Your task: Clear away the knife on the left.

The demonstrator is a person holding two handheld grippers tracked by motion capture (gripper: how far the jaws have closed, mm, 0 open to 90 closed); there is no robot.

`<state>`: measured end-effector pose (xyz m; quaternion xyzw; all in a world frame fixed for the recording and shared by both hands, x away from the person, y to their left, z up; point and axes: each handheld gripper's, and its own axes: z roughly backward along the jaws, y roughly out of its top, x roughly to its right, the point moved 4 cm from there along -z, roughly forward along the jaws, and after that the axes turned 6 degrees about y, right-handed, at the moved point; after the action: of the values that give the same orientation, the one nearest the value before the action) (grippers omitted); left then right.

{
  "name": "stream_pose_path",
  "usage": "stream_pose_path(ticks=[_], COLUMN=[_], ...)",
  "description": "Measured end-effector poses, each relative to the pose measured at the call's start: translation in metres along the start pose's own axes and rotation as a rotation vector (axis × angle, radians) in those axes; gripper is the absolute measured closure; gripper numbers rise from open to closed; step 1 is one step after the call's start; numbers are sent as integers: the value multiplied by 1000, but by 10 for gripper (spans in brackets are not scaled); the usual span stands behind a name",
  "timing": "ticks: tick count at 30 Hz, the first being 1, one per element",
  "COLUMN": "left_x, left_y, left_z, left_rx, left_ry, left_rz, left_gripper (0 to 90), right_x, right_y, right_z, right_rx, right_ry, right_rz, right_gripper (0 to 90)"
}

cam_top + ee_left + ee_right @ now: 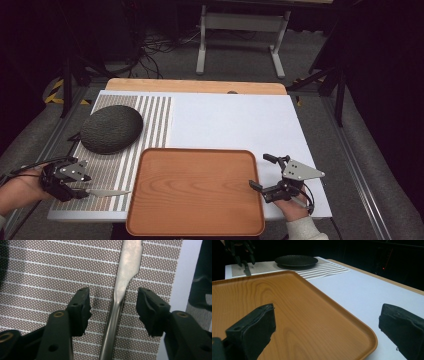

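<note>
A silver knife (107,192) lies on the striped placemat (152,120) at the table's front left, blade pointing toward the wooden tray (195,190). My left gripper (82,187) straddles the knife's handle (112,322); in the left gripper view (113,293) both pads stand apart from the metal, with a gap on each side. My right gripper (259,171) is open at the tray's right edge, one jaw over the tray (287,302) and the other over the white table cover, with nothing between them.
A dark, textured round plate (111,128) rests on the placemat behind the left gripper, and it also appears far off in the right gripper view (296,260). The white table cover (235,120) spreads behind and to the right of the tray.
</note>
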<state>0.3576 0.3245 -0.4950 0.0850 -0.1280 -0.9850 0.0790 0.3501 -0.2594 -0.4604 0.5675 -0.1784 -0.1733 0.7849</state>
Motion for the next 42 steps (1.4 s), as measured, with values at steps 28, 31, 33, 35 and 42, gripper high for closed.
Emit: stream_pose_path(ticks=[28,31,33,35,42], left_x=[3,3,3,4,4], left_y=[4,4,4,4,4], left_z=[-3,-3,-3,-3,-2], left_rx=[-146,-145,-146,-145,-144], left_ry=[-6,-1,1,1,12], left_rz=[-176,-182,-184,-181,-180], left_gripper=[792,793,793,793,795], right_x=[0,0,-1,0,0], right_y=[1,1,1,1,1], right_z=[1,0,0,0,0], right_rx=[-3,0,1,-2,0], right_ry=[2,4,4,3,5], right_rz=[13,13,12,11,7], right_gripper=[20,20,20,20,20])
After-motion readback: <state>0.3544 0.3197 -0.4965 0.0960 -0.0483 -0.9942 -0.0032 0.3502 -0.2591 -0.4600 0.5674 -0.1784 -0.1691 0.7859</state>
